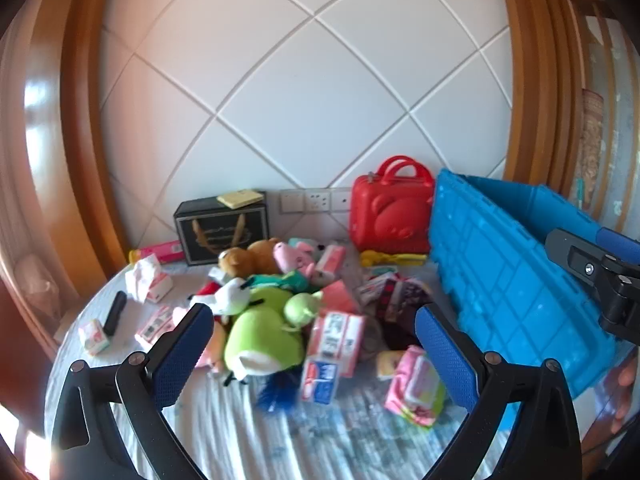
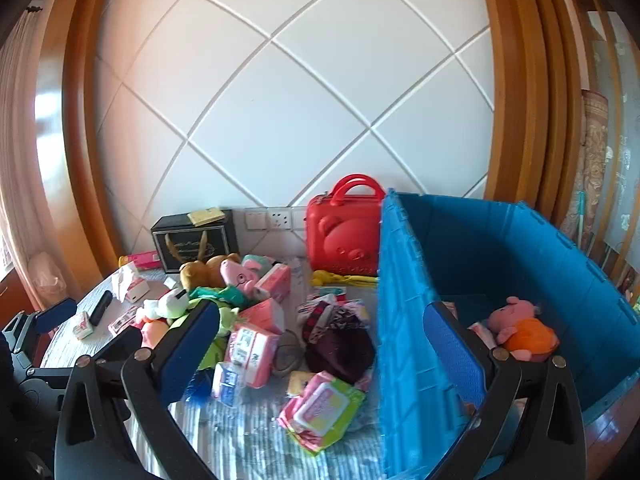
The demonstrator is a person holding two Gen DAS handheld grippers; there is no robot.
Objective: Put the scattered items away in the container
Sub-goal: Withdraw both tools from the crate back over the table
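A blue plastic crate [image 2: 404,320] stands at the right of the bed, also in the left wrist view [image 1: 500,264]. A pink plush pig in orange [image 2: 520,330] lies inside it. Scattered items lie in a pile: a green plush [image 1: 264,336], a brown bear [image 1: 248,258], a pink pig plush [image 1: 294,256], tissue packs [image 1: 338,336], a wet-wipes pack [image 2: 324,412] and dark cloth [image 2: 340,340]. My left gripper [image 1: 314,344] is open and empty above the pile. My right gripper [image 2: 324,354] is open and empty, astride the crate's near wall.
A red bear case [image 2: 344,236] and a black gift box [image 2: 192,240] stand at the headboard. A black stick-shaped thing [image 1: 115,313] and small packs lie at the left. The striped bedsheet [image 1: 256,428] is bare in front. Wooden frames flank the padded wall.
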